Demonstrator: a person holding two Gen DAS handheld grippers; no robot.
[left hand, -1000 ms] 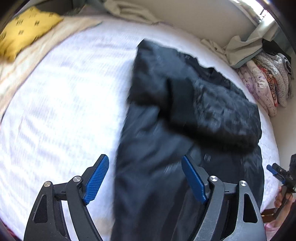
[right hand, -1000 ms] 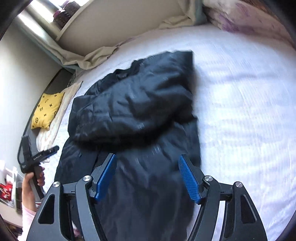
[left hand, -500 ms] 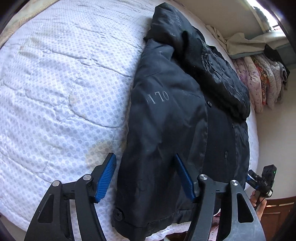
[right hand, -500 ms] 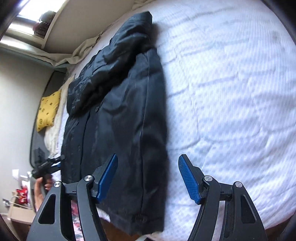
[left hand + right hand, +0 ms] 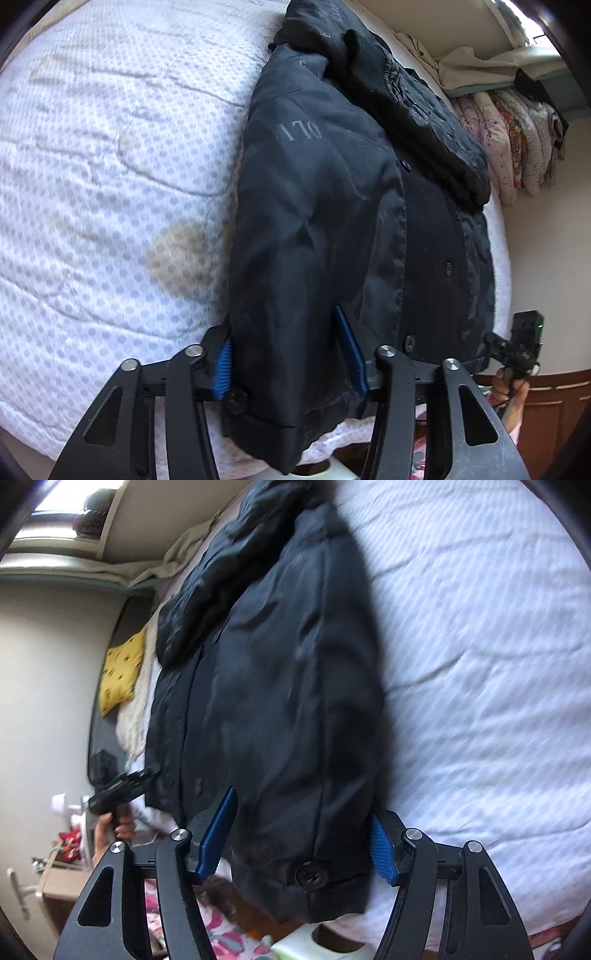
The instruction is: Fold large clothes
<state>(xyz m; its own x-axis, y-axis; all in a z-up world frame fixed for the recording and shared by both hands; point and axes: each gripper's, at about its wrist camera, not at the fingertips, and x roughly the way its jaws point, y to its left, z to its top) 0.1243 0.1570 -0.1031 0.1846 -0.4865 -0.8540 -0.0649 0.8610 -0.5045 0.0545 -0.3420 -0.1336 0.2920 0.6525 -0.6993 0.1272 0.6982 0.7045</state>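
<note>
A large black jacket [image 5: 332, 206] lies lengthwise on the white quilted bed [image 5: 92, 166], sleeves folded over its upper part. Its hem hangs a little over the near bed edge. My left gripper [image 5: 290, 354] is open, its blue pads astride the hem's left corner. My right gripper [image 5: 304, 838] is open, its pads astride the hem's right corner [image 5: 314, 878] by a button. The jacket also fills the middle of the right wrist view [image 5: 280, 672]. Each view shows the other gripper at its far side [image 5: 517, 350] [image 5: 118, 786].
A yellow cushion [image 5: 120, 672] lies at the bed's far end. Folded quilts [image 5: 517, 133] are stacked at the wall. A wooden cabinet [image 5: 546, 413] stands beside the bed. White bedcover [image 5: 480, 664] stretches right of the jacket.
Both grippers have moved down and forward onto the jacket's hem; the hem corners now sit between the open pads. The jacket itself has not shifted.
</note>
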